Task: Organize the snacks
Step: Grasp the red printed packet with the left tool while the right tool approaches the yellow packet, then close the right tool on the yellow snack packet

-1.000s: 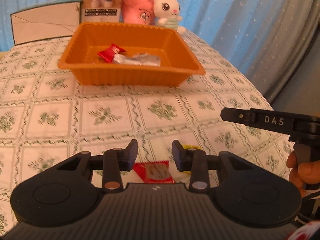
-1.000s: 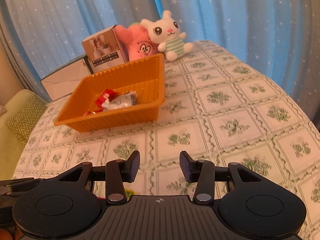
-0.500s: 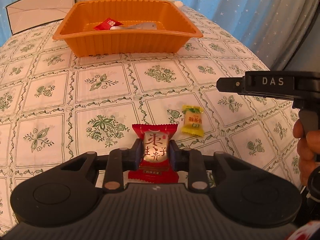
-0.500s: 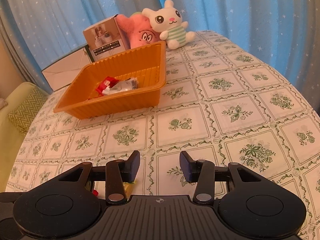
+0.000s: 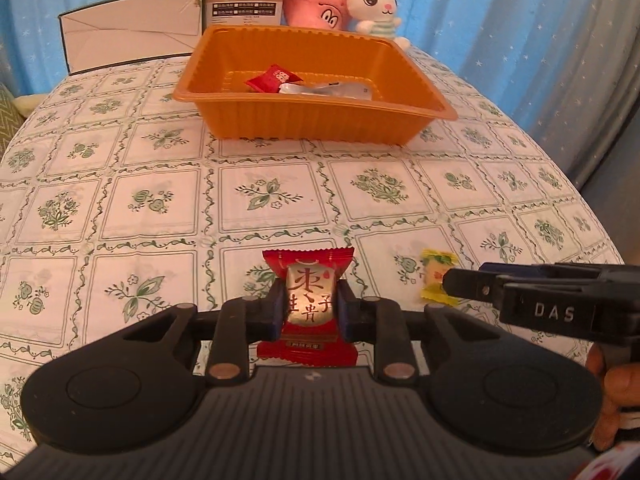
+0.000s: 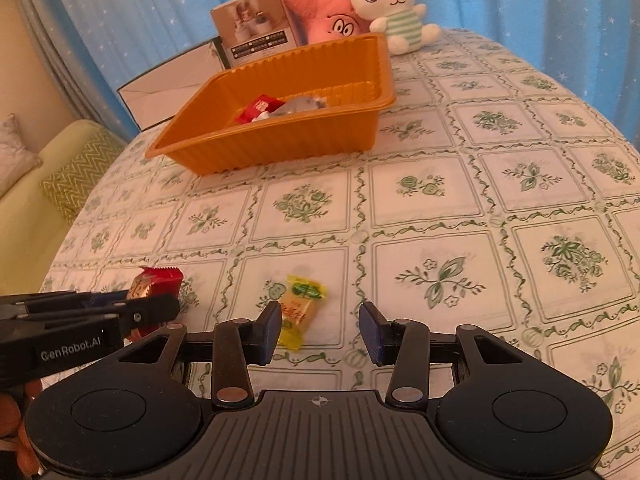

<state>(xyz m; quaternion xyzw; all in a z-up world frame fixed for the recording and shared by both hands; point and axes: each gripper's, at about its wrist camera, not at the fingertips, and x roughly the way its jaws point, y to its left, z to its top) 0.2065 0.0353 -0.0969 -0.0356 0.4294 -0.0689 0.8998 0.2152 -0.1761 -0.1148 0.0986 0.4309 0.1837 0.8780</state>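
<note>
So my left gripper [image 5: 306,304] is closing its jaws on the red candy [image 5: 307,300], pads squeezing the wrapper from both sides, just above the tablecloth [image 5: 160,200]. My right gripper [image 6: 318,330] sits spread with nothing between the pads; the yellow candy [image 6: 298,306] lies on the cloth just ahead of its left finger. The orange tray [image 5: 304,126] is well beyond, with a red packet [image 5: 274,78] and a silver packet [image 5: 332,90] inside.
</note>
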